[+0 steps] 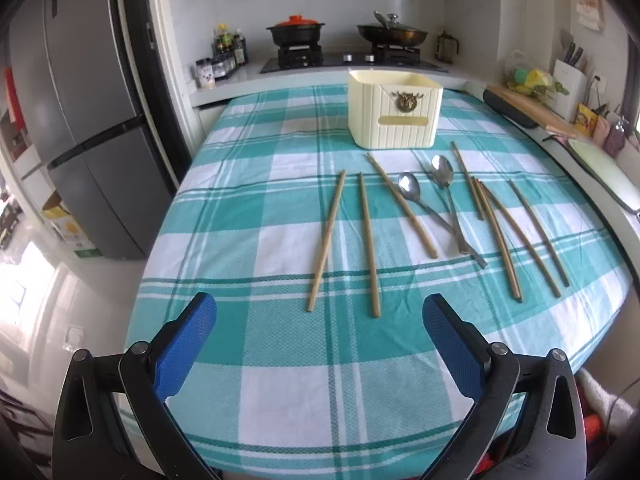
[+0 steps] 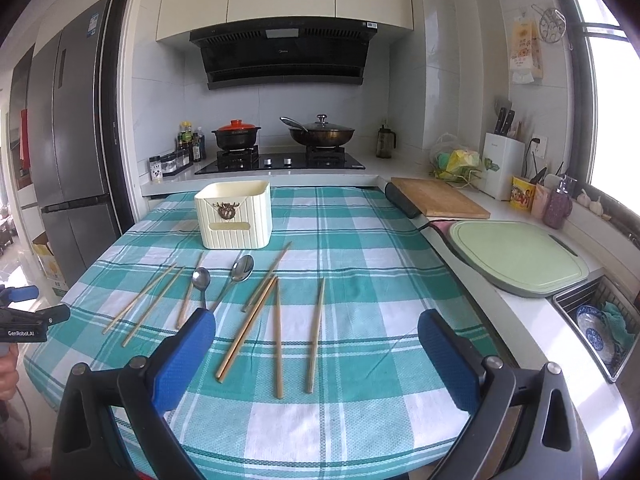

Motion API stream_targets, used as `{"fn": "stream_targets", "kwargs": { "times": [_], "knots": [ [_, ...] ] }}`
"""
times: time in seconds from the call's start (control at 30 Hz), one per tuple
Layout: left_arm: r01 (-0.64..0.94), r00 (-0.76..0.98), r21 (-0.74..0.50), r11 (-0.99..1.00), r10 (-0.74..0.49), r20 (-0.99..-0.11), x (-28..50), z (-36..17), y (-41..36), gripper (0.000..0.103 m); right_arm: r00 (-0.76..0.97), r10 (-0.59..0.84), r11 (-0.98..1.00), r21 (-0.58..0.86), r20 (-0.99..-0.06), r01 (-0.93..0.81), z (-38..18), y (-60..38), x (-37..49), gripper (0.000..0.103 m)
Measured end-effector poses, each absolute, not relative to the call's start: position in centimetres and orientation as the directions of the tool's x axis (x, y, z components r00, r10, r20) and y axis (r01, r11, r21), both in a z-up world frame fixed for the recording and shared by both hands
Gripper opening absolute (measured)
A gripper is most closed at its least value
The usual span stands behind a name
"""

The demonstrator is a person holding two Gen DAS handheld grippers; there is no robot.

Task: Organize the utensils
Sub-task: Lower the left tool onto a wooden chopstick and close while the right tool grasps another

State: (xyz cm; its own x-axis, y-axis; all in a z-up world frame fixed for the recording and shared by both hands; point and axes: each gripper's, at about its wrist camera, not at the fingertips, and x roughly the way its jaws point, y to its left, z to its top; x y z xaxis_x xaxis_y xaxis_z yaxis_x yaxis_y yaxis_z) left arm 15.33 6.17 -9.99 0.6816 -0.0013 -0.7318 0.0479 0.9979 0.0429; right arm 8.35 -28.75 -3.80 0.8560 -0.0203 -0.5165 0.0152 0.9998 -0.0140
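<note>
Both grippers hang over the near table edge, jaws wide apart and empty. The chopsticks [image 1: 326, 240] and 2 spoons [image 1: 410, 188] lie ahead on the cloth, long axes running away toward the holder [image 1: 394, 114]. The left gripper [image 1: 320, 308] is probably nearest the leftmost stick; the right gripper [image 2: 316, 324] faces the right-hand ones.

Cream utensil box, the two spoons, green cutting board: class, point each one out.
Cream utensil box [image 1: 394, 114], left wrist view, front wall.
Two spoons [image 1: 409, 187], left wrist view, nearer spoon's bowl.
Green cutting board [image 2: 516, 254], right wrist view, flat top.
</note>
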Motion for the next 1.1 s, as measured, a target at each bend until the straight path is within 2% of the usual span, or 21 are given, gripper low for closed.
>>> {"fn": "stream_targets", "kwargs": {
  "times": [0.13, 0.3, 0.47, 0.6, 0.73, 0.83, 0.93, 0.97, 1.07, 1.1],
  "knots": [
    [0.108, 0.61, -0.029, 0.994, -0.089, -0.788, 18.4, -12.0, 7.1, 0.103, 0.808, -0.015, 1.0, 0.009, -0.589, 0.025, -5.9, -30.2, 10.9, 0.103],
    [0.17, 0.538, -0.007, 0.985, -0.098, -0.837, 23.0, -14.0, 6.9, 0.102, 0.69, 0.021, 0.998, 0.055, -0.724, 0.027, -9.6, -32.1, 15.5, 0.103],
    [0.215, 0.474, 0.006, 0.976, -0.1, -0.875, 27.9, -15.9, 6.7, 0.102, 0.589, 0.065, 0.997, 0.079, -0.806, -0.002, -12.9, -32.5, 19.2, 0.102],
    [0.233, 0.437, 0.032, 0.972, -0.075, -0.896, 31.6, -17.3, 6.6, 0.102, 0.526, 0.077, 0.997, 0.077, -0.847, -0.021, -14.6, -32.1, 21.8, 0.092],
    [0.239, 0.402, 0.037, 0.97, -0.064, -0.914, 34.2, -18.4, 6.4, 0.1, 0.471, 0.093, 0.996, 0.085, -0.877, -0.039, -15.7, -32.0, 24.0, 0.09],
    [0.269, 0.383, 0.066, 0.961, -0.044, -0.923, 35.5, -19.1, 6.0, 0.09, 0.429, 0.114, 0.993, 0.096, -0.896, -0.064, -16.5, -31.8, 25.7, 0.09],
    [0.277, 0.364, 0.047, 0.96, -0.06, -0.929, 36.6, -19.4, 6.1, 0.089, 0.389, 0.139, 0.99, 0.115, -0.911, -0.085, -17.3, -31.6, 27.5, 0.09],
    [0.274, 0.356, 0.04, 0.961, -0.063, -0.932, 36.9, -19.5, 6.3, 0.089, 0.378, 0.142, 0.989, 0.115, -0.915, -0.094, -17.6, -31.5, 28.1, 0.088],
    [0.277, 0.335, 0.016, 0.961, -0.081, -0.939, 37.9, -19.4, 6.3, 0.084, 0.333, 0.136, 0.988, 0.102, -0.933, -0.117, -18.8, -31.1, 30.0, 0.07],
    [0.281, 0.327, 0.009, 0.96, -0.087, -0.941, 38.2, -19.5, 6.2, 0.081, 0.353, 0.122, 0.988, 0.081, -0.928, -0.131, -18.7, -30.8, 30.5, 0.069]
  ]
}}
